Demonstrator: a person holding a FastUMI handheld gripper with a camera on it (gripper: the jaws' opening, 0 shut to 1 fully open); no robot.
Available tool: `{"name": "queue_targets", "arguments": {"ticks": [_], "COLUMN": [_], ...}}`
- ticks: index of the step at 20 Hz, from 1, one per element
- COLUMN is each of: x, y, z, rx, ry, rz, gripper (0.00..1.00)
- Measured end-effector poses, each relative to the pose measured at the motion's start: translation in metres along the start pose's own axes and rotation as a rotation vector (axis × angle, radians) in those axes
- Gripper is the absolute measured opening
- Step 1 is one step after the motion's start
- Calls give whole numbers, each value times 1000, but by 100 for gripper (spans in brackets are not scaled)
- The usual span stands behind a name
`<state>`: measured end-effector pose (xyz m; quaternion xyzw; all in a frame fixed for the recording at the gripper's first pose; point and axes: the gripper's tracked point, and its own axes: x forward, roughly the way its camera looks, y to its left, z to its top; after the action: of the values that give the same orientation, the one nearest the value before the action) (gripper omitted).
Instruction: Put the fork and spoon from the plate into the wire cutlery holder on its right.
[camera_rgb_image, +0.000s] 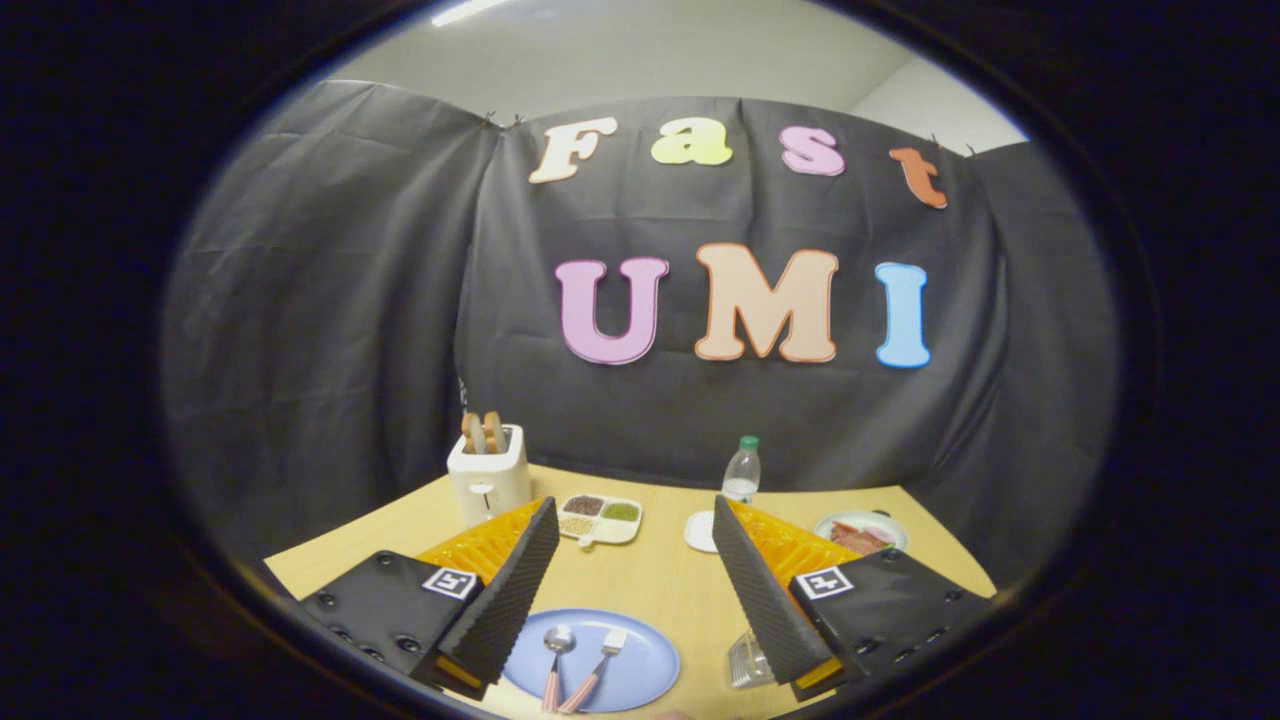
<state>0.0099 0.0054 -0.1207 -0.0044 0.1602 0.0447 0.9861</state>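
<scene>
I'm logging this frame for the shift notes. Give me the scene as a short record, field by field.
gripper: open, fingers spread wide, holding nothing
plate: blue, on the table between and below the fingers
spoon: on the plate, left of the fork
fork: on the plate, pink handle
cutlery holder: right of the plate, partly behind the right finger
beyond the fingers: toaster with bread, divided dish, bottle
task state: not started

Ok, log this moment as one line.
claw open, above table | spoon, fork on plate | nothing held
</scene>
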Motion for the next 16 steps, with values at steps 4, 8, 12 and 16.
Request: {"name": "queue_targets", "arguments": {"ticks": [4,8,12,16], "x": [7,12,13,15], "y": [2,12,20,22], "z": [-32,-70,-110,-138], "rx": [-11,-28,27,45], "ry": [76,189,316,405], "rz": [6,44,69,69], "gripper": [99,99,99,99]}}
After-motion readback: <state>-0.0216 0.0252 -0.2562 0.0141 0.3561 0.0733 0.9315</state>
